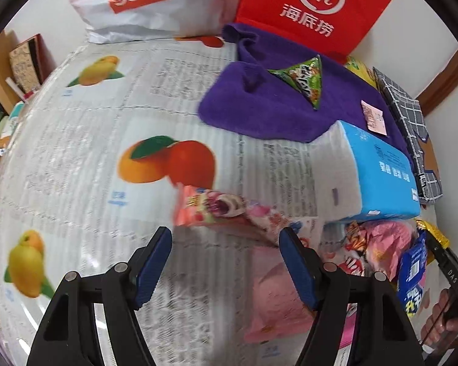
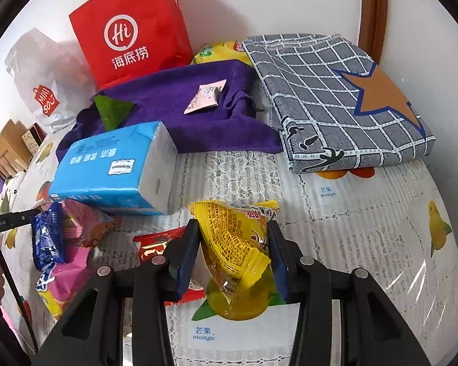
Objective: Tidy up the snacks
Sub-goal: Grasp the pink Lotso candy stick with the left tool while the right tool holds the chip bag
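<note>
My right gripper (image 2: pixel 233 244) is shut on a yellow snack packet (image 2: pixel 235 241) and holds it above the fruit-print tablecloth. My left gripper (image 1: pixel 226 238) is open and empty, its jaws wide apart just short of a pink snack packet (image 1: pixel 216 209) lying on the table. A purple towel (image 1: pixel 290 106) carries a green triangular snack (image 1: pixel 305 79) and a small pink sachet (image 1: pixel 374 117). The towel (image 2: pixel 183 106), green snack (image 2: pixel 111 111) and sachet (image 2: pixel 206 96) also show in the right wrist view. A pile of snack packets (image 2: pixel 70 238) lies at the left.
A blue tissue pack (image 2: pixel 113 167) lies in front of the towel. A red paper bag (image 2: pixel 131 30) and a white bag (image 2: pixel 42 82) stand against the wall. A folded grey checked cloth (image 2: pixel 336 97) lies at the right. The tablecloth (image 1: pixel 76 152) covers the table.
</note>
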`<state>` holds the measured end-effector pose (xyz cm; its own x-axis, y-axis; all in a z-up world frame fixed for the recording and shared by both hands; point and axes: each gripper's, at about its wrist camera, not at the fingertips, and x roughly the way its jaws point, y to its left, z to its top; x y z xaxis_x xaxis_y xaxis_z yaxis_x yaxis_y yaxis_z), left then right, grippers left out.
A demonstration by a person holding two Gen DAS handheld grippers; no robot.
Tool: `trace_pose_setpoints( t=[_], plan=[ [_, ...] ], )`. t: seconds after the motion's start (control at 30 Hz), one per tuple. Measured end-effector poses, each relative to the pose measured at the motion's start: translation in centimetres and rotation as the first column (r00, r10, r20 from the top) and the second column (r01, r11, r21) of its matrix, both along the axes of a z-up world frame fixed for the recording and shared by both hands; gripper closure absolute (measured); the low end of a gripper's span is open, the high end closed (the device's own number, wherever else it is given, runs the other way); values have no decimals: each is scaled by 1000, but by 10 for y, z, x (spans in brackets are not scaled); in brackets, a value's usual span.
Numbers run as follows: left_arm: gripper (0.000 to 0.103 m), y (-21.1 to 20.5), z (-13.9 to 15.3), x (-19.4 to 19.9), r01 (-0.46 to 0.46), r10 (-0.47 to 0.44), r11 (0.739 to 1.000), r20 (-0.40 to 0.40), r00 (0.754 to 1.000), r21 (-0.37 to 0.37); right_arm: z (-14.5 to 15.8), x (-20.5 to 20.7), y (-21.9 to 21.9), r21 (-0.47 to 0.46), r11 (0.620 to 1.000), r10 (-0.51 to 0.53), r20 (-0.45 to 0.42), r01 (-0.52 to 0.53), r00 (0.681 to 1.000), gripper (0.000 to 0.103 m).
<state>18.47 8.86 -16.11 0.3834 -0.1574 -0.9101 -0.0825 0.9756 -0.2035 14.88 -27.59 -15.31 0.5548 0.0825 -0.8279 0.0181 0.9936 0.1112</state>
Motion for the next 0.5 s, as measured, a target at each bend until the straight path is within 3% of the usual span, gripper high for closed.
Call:
trace_pose_setpoints(
  t=[0.33, 0.43, 0.47, 0.5],
  plan=[
    [34, -18, -9, 32, 17, -18, 1000, 10, 1000, 17, -3, 1, -9, -32, 999, -31, -17, 30, 999, 59],
    [48, -27, -9, 35, 29, -31, 998, 33, 999, 56, -2, 3, -9, -43, 999, -33, -16, 32, 999, 59],
    [59, -30, -9, 35, 42, -44, 997, 42, 998, 59, -1, 3, -9, -43, 999, -33, -15, 33, 999, 59],
    [64, -33, -9, 36, 58, -60, 997, 48, 997, 55, 0, 3, -8, -43, 999, -32, -11, 31, 999, 59]
  ],
)
